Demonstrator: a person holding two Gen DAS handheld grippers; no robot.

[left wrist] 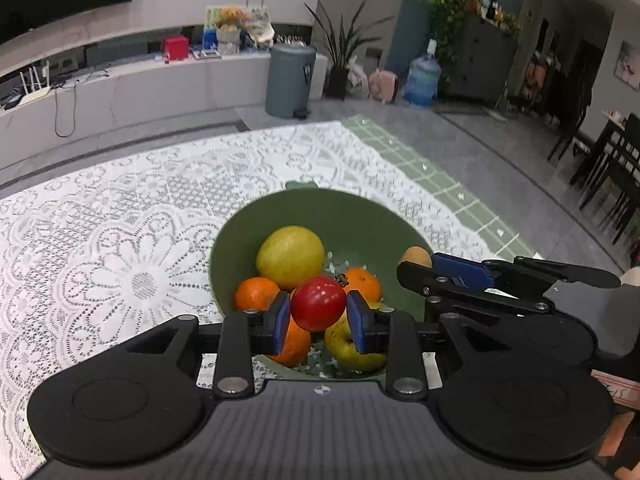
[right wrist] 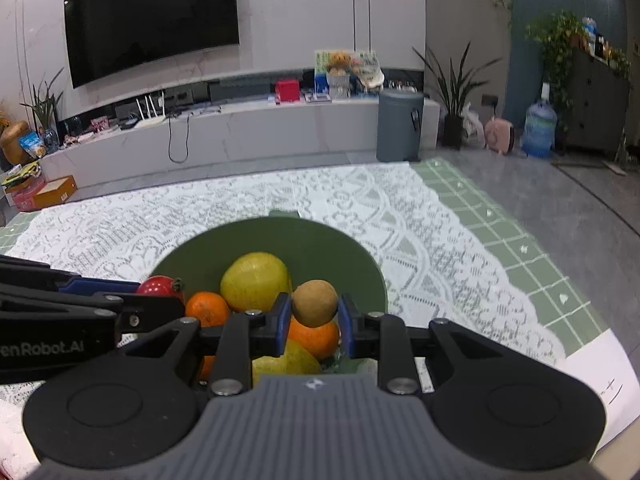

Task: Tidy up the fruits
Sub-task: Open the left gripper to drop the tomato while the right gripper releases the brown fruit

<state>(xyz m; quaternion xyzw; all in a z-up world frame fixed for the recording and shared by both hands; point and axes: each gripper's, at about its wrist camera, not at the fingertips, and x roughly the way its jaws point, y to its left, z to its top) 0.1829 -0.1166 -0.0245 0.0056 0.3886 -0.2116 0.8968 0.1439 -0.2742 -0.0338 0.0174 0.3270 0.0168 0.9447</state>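
Right wrist view: the desk wears a white lace cloth (right wrist: 400,216) over green checked fabric (right wrist: 516,240), with a wall television (right wrist: 152,20) and grey bin (right wrist: 400,124) beyond. Above the green bowl (right wrist: 340,240) of fruit, the right tool (right wrist: 312,320) clamps a brown kiwi (right wrist: 315,303); the left tool (left wrist: 318,318) clamps a red tomato (left wrist: 318,303).

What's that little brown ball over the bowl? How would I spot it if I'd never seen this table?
Find the white lace tablecloth, then the round green plastic bowl of fruit on it. Between the blue pads of the right gripper, above the bowl's fruit, sits a small dull brown round fruit. Its neighbours are glossy yellow, orange or red; it alone is matte tan-brown.
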